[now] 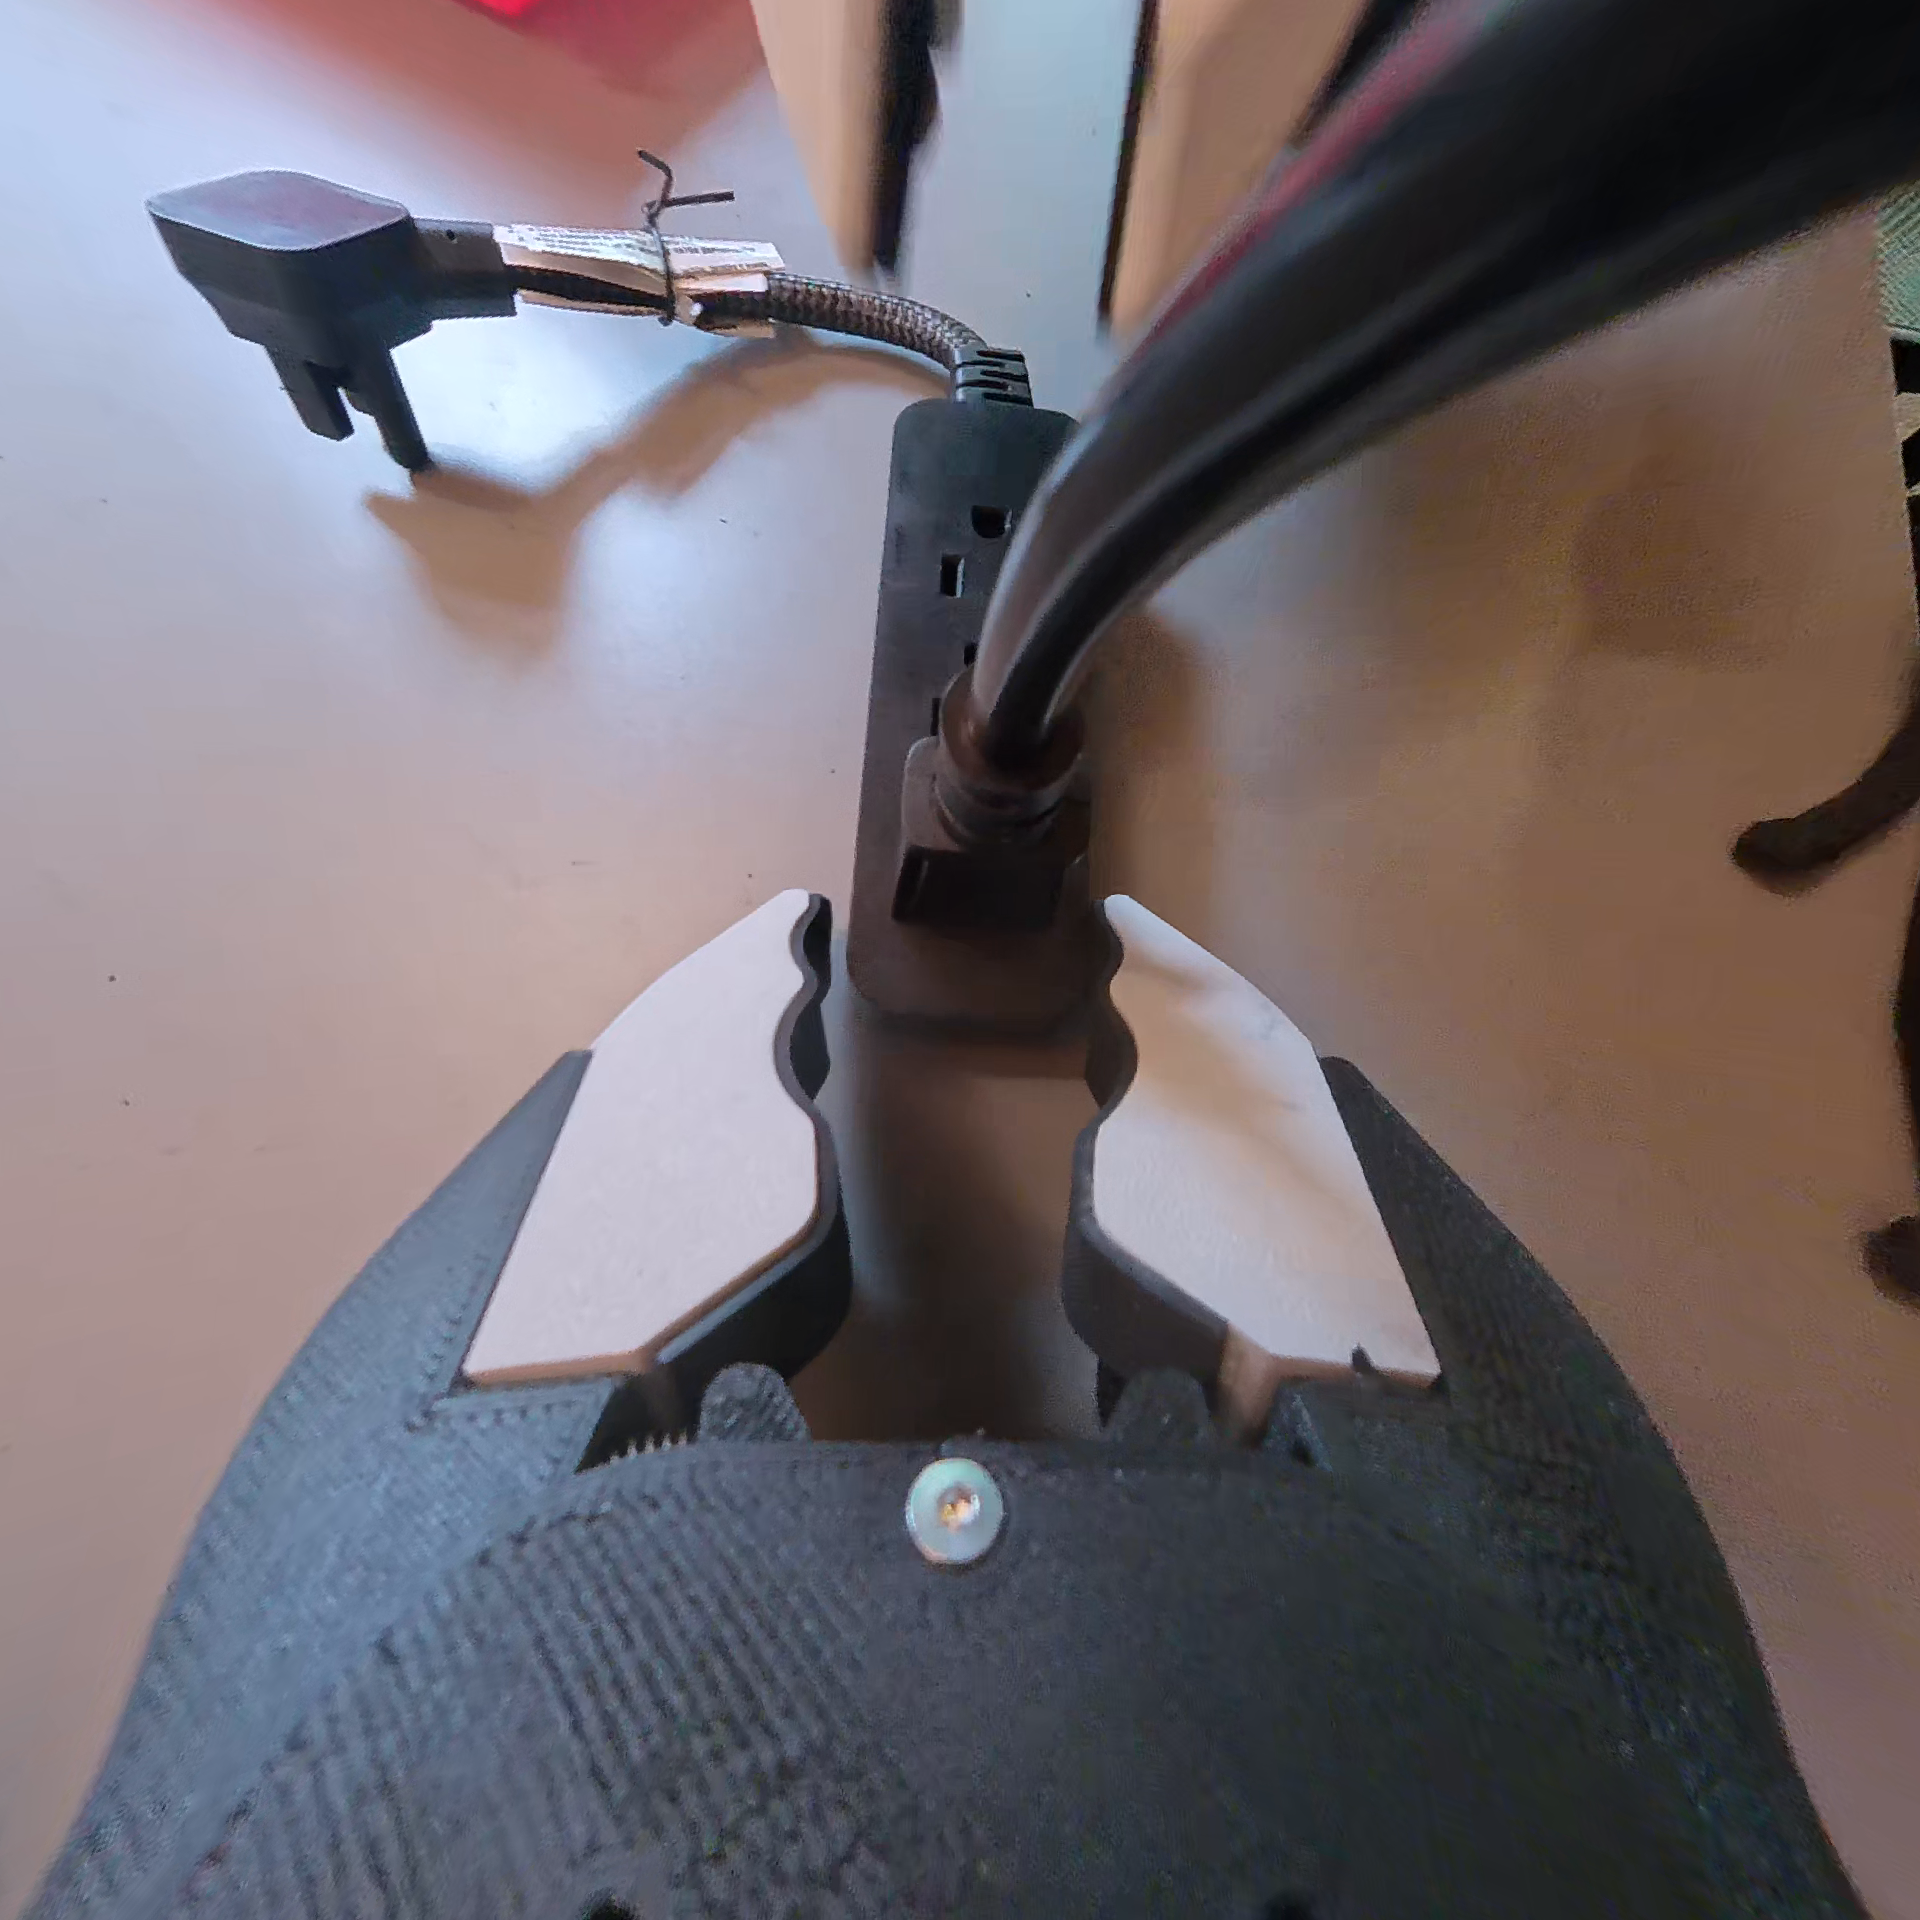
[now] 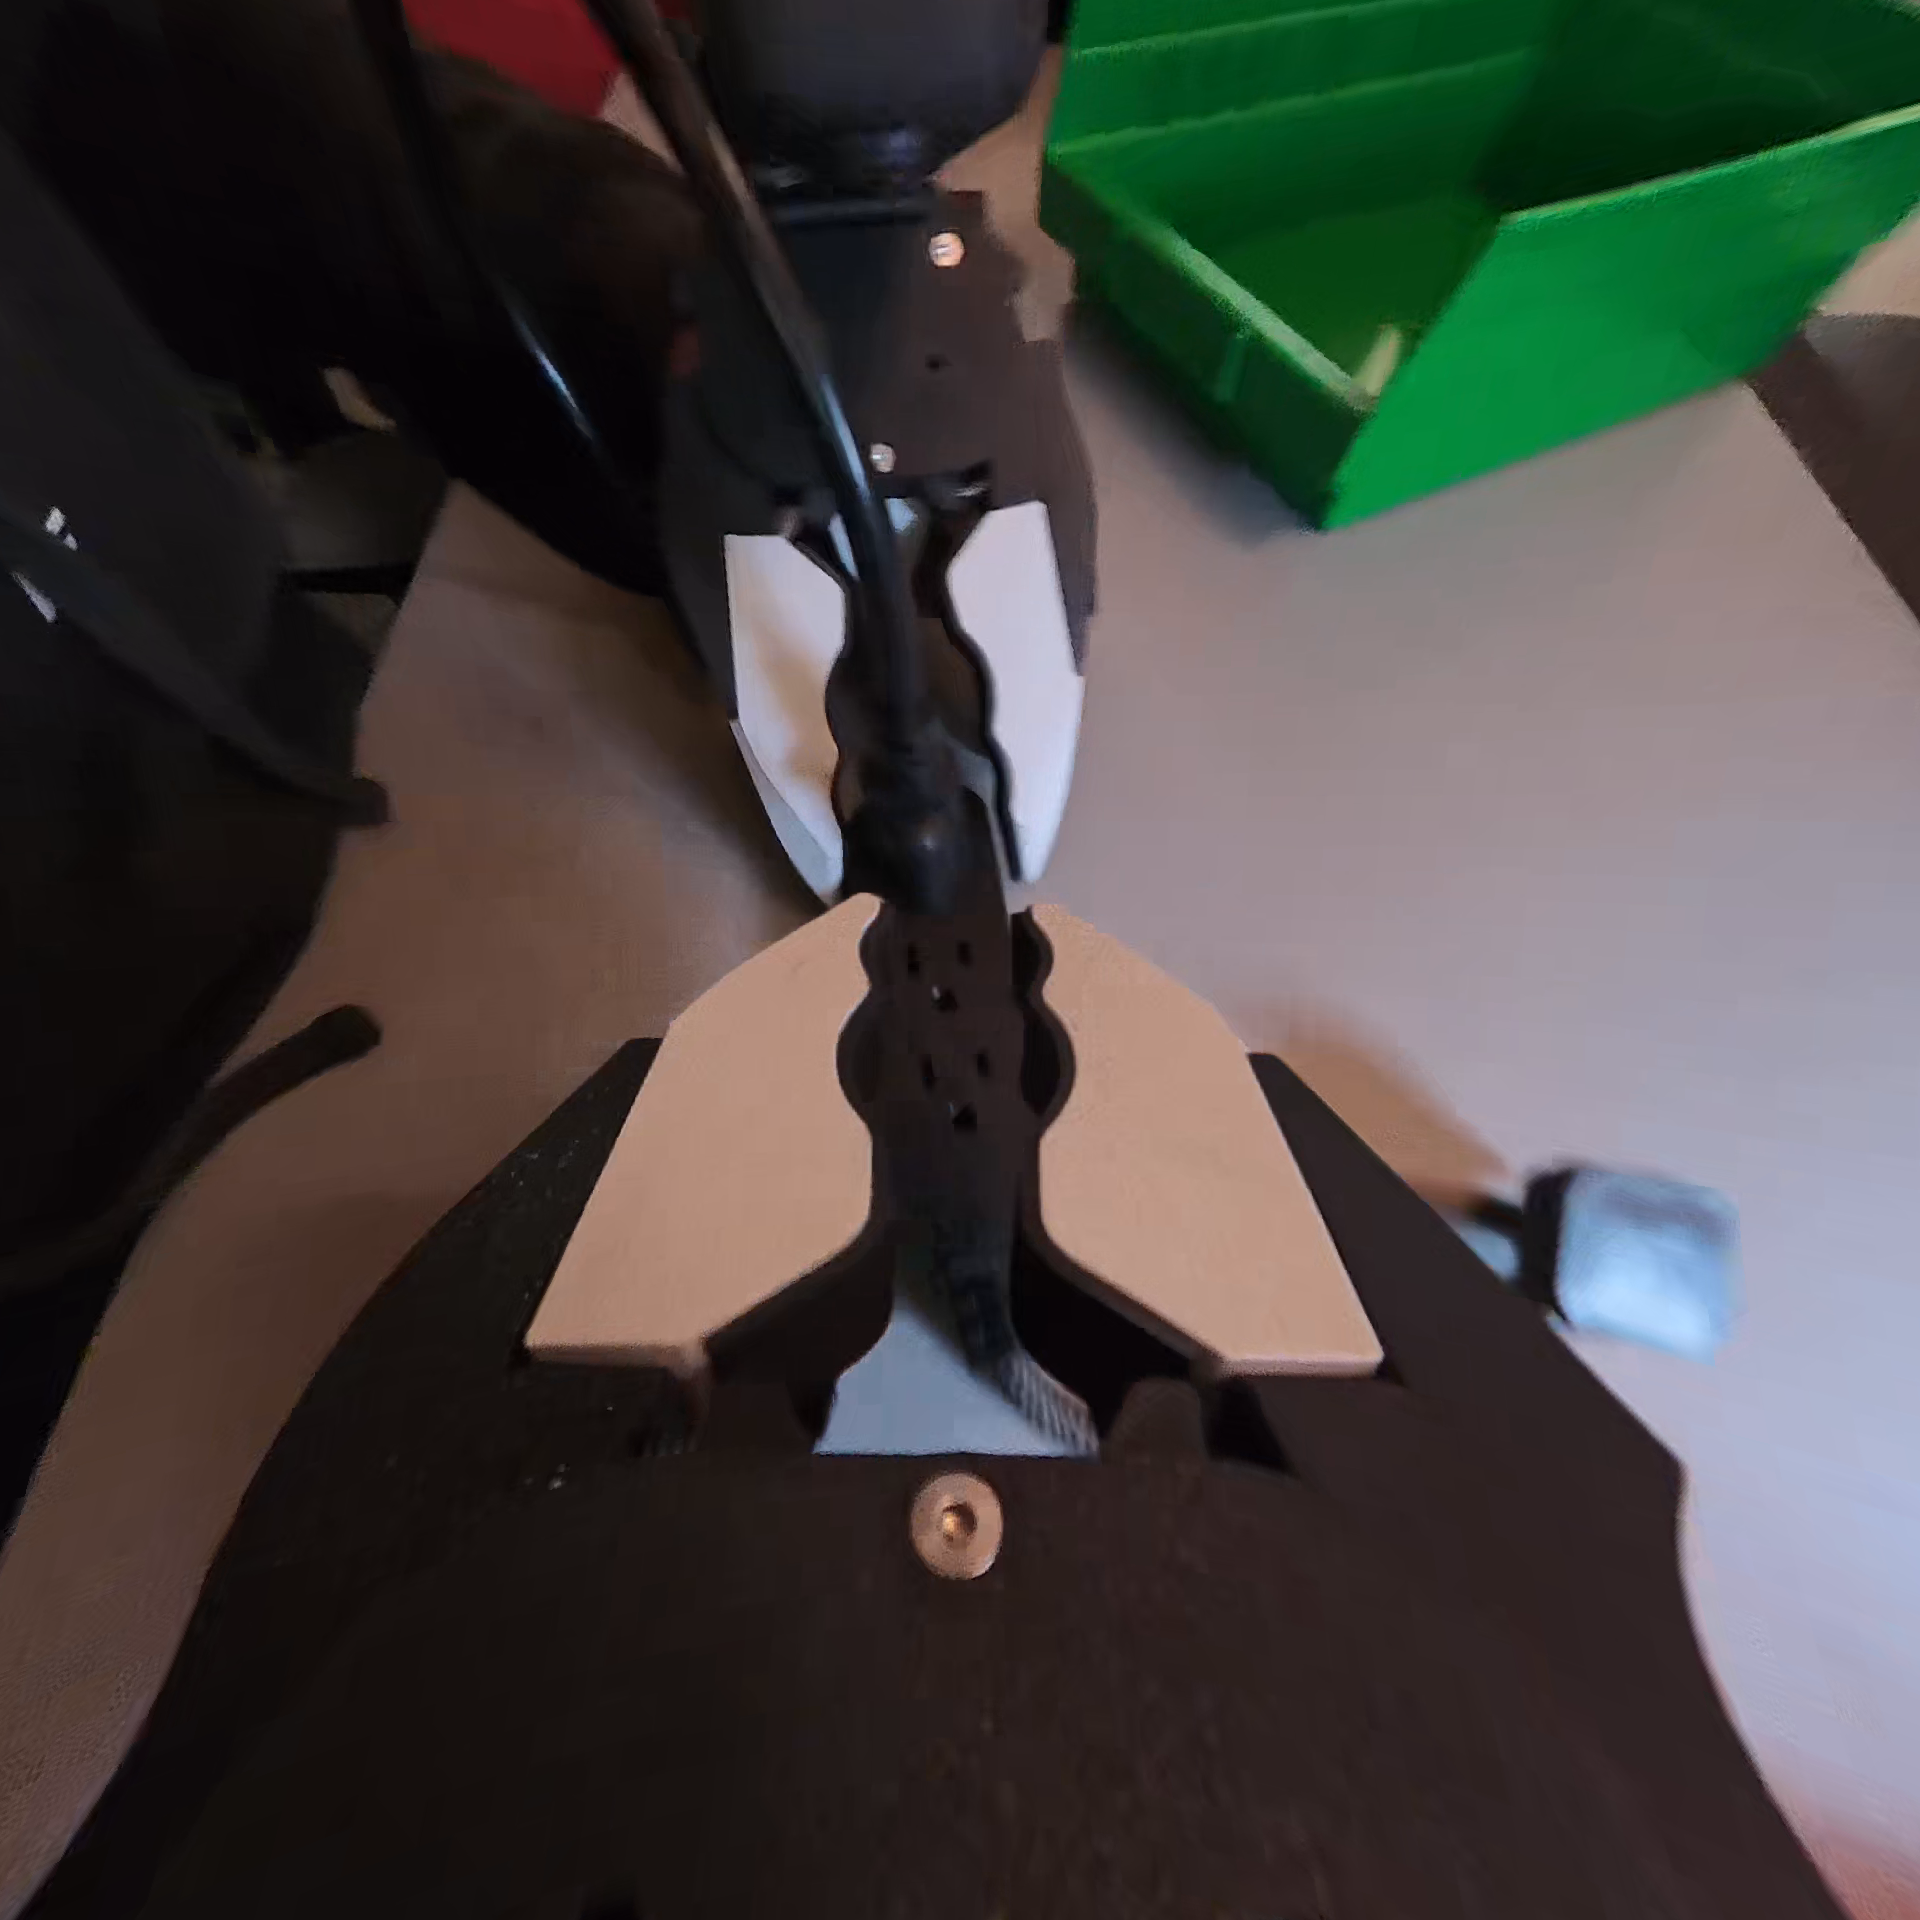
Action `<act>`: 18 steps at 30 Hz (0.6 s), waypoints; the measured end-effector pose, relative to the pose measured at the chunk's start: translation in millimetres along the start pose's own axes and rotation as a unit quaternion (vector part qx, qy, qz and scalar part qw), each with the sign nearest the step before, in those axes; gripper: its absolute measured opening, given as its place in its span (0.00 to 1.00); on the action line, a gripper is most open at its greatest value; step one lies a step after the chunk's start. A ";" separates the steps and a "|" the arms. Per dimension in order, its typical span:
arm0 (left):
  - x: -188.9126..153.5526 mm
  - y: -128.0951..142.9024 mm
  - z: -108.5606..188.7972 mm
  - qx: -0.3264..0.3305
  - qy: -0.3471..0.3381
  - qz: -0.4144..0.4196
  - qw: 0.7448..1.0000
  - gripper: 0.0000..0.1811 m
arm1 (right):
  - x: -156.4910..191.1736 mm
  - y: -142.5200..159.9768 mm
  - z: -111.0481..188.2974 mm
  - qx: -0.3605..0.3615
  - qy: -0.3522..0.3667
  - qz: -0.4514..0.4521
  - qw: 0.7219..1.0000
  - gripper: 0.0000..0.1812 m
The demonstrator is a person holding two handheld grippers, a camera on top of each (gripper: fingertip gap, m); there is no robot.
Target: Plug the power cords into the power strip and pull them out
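A black power strip (image 1: 935,582) lies on the pale table (image 1: 416,831), pointing away from me. A black plug (image 1: 987,862) with a thick black cord (image 1: 1195,436) sits in its nearest socket. My left gripper (image 1: 961,914) is open, with a finger on each side of the strip's near end beside the plug, not touching it. My right gripper (image 2: 951,914) is open by about the strip's width, and the strip (image 2: 940,1029) shows through the gap. In the left wrist view the right gripper (image 1: 997,291) hovers blurred beyond the strip's far end, clear of it. The left gripper (image 2: 925,878) faces it.
The strip's braided cable (image 1: 862,301) curves left to its own black plug (image 1: 291,270), which lies loose on the table and also shows in the right wrist view (image 2: 1631,1257). A green bin (image 2: 1507,260) stands at the back right. Dark chair parts (image 2: 156,416) crowd the left edge.
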State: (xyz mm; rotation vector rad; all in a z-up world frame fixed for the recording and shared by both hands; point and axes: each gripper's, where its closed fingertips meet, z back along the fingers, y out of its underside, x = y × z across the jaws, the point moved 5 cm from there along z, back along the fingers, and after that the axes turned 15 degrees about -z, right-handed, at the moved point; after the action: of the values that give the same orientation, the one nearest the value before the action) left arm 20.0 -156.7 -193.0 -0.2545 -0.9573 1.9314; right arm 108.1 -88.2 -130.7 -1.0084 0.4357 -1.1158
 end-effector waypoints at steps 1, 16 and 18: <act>0.8 0.4 0.4 0.001 -0.003 0.001 1.000 0.27 | 2.3 1.3 -12.2 -0.008 -0.013 0.008 1.000 0.10; 6.2 4.6 3.6 -0.016 -0.012 0.012 1.000 0.24 | -2.4 -8.8 -25.0 -0.090 -0.082 -0.039 0.992 0.00; 6.2 4.7 3.6 -0.016 -0.012 0.012 1.000 0.24 | -3.4 -9.1 -23.9 -0.094 -0.081 -0.041 0.991 0.00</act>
State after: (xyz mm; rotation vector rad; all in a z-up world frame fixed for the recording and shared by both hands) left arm 11.7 -154.8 -192.6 -0.2618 -1.0055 1.9459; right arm 84.2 -96.6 -135.9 -1.2825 0.3750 -1.0694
